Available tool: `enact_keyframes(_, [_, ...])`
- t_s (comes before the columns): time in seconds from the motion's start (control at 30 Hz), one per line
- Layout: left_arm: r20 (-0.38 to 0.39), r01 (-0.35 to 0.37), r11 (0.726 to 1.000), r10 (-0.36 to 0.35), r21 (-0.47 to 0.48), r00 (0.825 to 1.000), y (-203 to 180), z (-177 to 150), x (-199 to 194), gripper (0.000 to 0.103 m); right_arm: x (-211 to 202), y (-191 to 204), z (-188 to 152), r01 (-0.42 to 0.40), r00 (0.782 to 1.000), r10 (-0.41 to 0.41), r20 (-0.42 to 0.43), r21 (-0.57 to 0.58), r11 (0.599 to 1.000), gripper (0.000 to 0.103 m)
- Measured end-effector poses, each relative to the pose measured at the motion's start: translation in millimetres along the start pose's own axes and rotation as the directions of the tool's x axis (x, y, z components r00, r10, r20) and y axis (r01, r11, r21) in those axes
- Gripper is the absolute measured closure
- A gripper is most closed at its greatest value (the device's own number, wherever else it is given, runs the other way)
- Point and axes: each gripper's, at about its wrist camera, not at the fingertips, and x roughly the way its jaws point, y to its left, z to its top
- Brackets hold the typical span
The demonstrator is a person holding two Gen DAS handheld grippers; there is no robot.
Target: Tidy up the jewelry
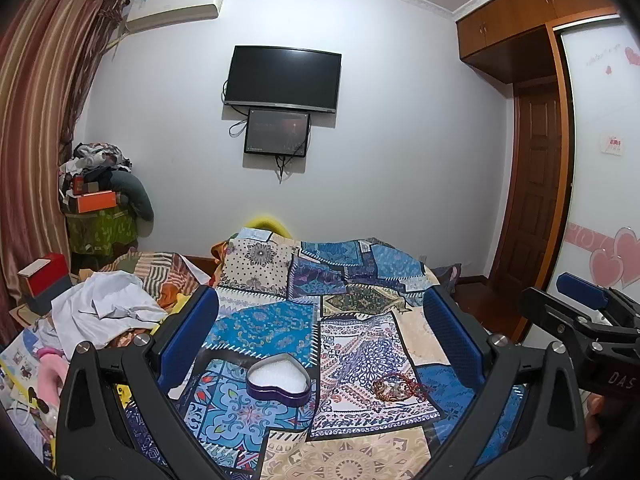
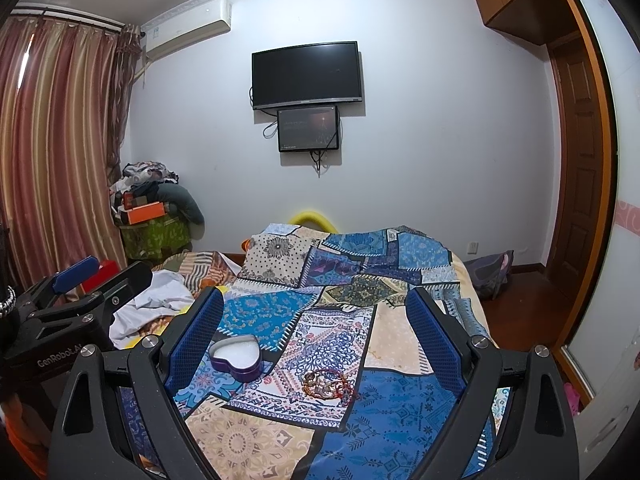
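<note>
- The left tool (image 1: 320, 332) is held above the bed, its two blue-padded fingers (image 1: 188, 332) spread wide apart with nothing between them.
- The right tool (image 2: 316, 332) is held likewise, wide open and empty; its fingers (image 2: 434, 340) frame the bedspread.
- A heart-shaped tin (image 1: 279, 379), purple-walled and lined with white foam, is seen lying open on the patchwork bedspread (image 1: 360, 280); in the right wrist view it sits just beside the left-hand pad.
- A tangle of jewelry (image 1: 394, 387), reddish cord with gold-toned pieces, is laid on the bedspread to the right of the tin, near it but apart.
- Single pieces within the tangle cannot be told.
- The right tool is also seen at the right edge of the left wrist view, the left tool at the left edge of the other.
- A crumpled white cloth (image 1: 106, 308) is piled at the left of the bed.
</note>
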Motion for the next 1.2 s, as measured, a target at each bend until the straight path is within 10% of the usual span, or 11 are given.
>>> enact_keyframes(0.57, [-0.201, -0.029, 0.999, 0.025, -0.014, 0.979, 7.8, -35.5, 72.3, 0.0, 53.8, -47.8, -42.3, 0.095, 0.974, -0.091, -0.207, 0.008, 0.995, 0.012])
enact_keyframes(1.03, [-0.511, 0.056, 0.998, -0.051, -0.005, 0.858, -7.0, -114.9, 162.2, 0.0, 99.3, -77.3, -87.1, 0.113, 0.902, -0.109, -0.417, -0.015, 0.993, 0.012])
enact_keyframes(1.2, [-0.578, 0.097, 0.995, -0.088, -0.015, 0.811, -14.2, -131.5, 179.0, 0.019, 110.2, -80.7, -95.7, 0.059, 0.886, -0.05, -0.461, 0.006, 0.998, 0.017])
